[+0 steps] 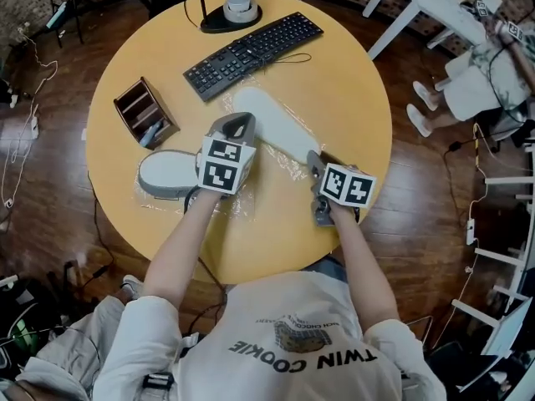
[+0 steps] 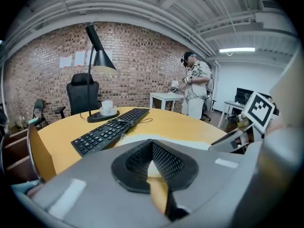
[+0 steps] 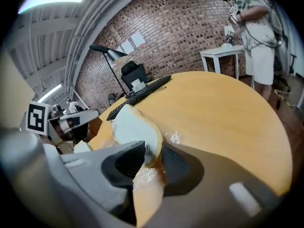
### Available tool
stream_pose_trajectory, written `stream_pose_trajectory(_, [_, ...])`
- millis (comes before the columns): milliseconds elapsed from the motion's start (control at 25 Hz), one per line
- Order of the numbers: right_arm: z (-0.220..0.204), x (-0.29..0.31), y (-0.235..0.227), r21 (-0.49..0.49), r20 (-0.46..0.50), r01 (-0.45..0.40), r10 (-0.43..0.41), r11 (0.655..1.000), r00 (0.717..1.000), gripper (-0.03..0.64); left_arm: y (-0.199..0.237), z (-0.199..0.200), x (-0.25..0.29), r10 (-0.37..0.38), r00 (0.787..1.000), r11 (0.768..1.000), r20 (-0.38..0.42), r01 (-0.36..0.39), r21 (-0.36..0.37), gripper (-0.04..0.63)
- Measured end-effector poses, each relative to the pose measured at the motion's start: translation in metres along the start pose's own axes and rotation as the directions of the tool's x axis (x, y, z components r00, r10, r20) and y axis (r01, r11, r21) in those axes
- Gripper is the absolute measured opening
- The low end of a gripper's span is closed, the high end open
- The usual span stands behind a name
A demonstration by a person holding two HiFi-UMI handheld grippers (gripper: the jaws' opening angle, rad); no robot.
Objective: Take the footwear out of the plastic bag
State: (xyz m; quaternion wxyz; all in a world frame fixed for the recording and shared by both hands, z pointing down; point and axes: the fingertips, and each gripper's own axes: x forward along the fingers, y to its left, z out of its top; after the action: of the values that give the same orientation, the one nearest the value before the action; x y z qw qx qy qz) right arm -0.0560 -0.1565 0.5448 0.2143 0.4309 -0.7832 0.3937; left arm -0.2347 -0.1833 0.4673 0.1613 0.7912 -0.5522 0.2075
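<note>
— Where the right gripper points, what lies between its jaws?
— They stand partly apart over the crinkled clear plastic bag, with the long white slipper's near end in the gap.
— And the left gripper?
— Jaws pinched together, empty, just beside that slipper's far end; a second grey-soled white slipper lies left of it.

White footwear, clear plastic bag, black keyboard, tan table, red-brown brick wall
</note>
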Motion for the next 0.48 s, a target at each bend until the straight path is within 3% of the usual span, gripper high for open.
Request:
stream_pose_trajectory(280, [0.001, 0.001, 0.003, -0.207, -0.031, 0.044, -0.051, 0.977, 0.998, 0.111, -0.051, 0.017, -0.029, -0.018, 0.997, 0.998, 0.076, 0.023, -0.059, -0.002])
stream_pose_trajectory(480, [0.0, -0.001, -0.001, -0.307, -0.058, 0.036, -0.056, 0.951, 0.997, 0.167, -0.082, 0.021, -0.043, 0.027, 0.994, 0.995, 0.102, -0.016, -0.1, -0.002])
